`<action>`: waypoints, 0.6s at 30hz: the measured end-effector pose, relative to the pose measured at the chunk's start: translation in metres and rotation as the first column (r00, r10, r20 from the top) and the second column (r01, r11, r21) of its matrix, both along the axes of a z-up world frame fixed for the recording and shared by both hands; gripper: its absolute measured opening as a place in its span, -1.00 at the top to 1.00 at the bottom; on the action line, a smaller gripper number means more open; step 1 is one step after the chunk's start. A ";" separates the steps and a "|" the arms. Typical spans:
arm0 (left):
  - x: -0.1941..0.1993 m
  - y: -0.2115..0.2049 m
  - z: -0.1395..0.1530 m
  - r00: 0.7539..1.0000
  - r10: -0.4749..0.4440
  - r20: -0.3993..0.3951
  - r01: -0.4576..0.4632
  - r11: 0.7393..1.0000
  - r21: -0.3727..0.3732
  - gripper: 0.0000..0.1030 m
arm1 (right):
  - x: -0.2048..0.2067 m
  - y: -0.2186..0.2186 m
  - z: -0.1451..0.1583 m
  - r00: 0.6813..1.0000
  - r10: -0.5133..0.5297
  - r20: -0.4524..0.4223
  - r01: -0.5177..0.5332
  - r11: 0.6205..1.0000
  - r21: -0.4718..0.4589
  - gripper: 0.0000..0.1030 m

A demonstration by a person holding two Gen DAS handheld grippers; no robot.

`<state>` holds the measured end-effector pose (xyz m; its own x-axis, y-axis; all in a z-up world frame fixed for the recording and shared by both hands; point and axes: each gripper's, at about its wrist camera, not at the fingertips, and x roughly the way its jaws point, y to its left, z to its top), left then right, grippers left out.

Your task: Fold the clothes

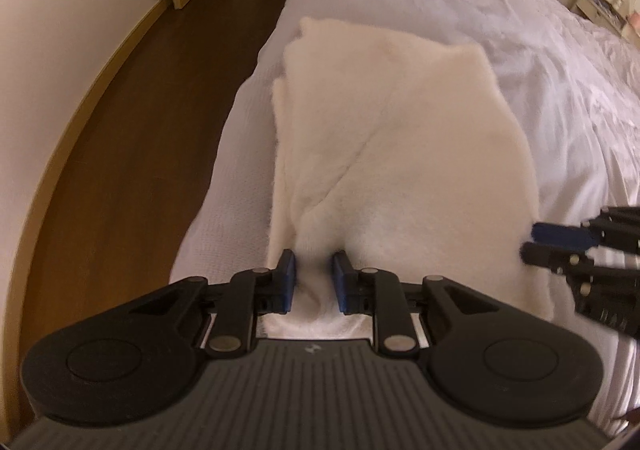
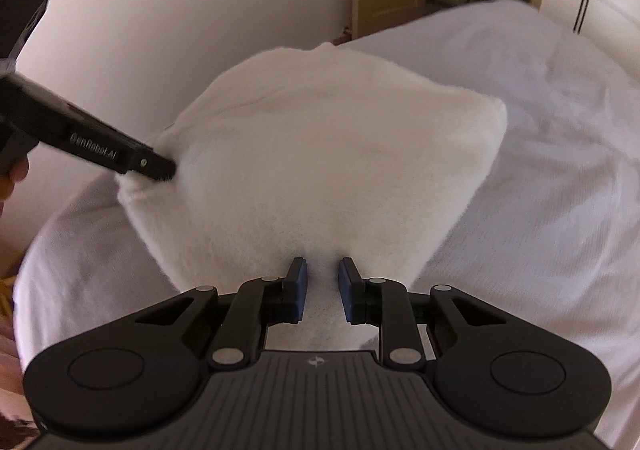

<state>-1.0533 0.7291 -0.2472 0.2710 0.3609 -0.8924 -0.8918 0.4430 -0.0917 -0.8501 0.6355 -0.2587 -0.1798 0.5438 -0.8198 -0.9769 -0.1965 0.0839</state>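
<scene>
Left gripper (image 1: 313, 280), low centre of the left wrist view, has its blue pads clamped on a bunched edge of the white garment (image 1: 400, 154), which spreads up the middle of the frame over the bed (image 1: 540, 50). Right gripper (image 2: 323, 288), low centre of its own view, is likewise clamped on a fold of the same garment, the cloth draped toward centre frame on the bed sheet. Each gripper shows in the other's view at the garment's side edge; dark floor (image 1: 160, 110) runs at left, beside the bed.
</scene>
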 end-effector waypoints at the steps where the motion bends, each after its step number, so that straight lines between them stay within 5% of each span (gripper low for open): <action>1: 0.000 -0.003 0.009 1.000 -0.009 -0.001 0.009 1.000 0.005 0.62 | 0.007 0.002 0.005 0.999 -0.022 -0.035 0.021 1.000 -0.015 0.52; 5: -0.001 -0.012 0.035 0.999 -0.024 0.038 0.023 0.999 0.029 0.63 | 0.041 0.012 0.021 0.976 -0.139 -0.167 0.137 0.990 -0.027 0.46; 10: 0.011 0.004 0.040 0.995 -0.005 0.096 0.000 0.999 0.050 0.63 | 0.056 0.027 0.025 0.964 -0.192 -0.181 0.198 0.980 0.012 0.46; 18: 0.045 0.097 0.019 0.989 0.039 0.143 -0.048 0.997 0.057 0.63 | 0.096 0.104 0.014 0.928 -0.323 -0.187 0.336 0.941 0.043 0.45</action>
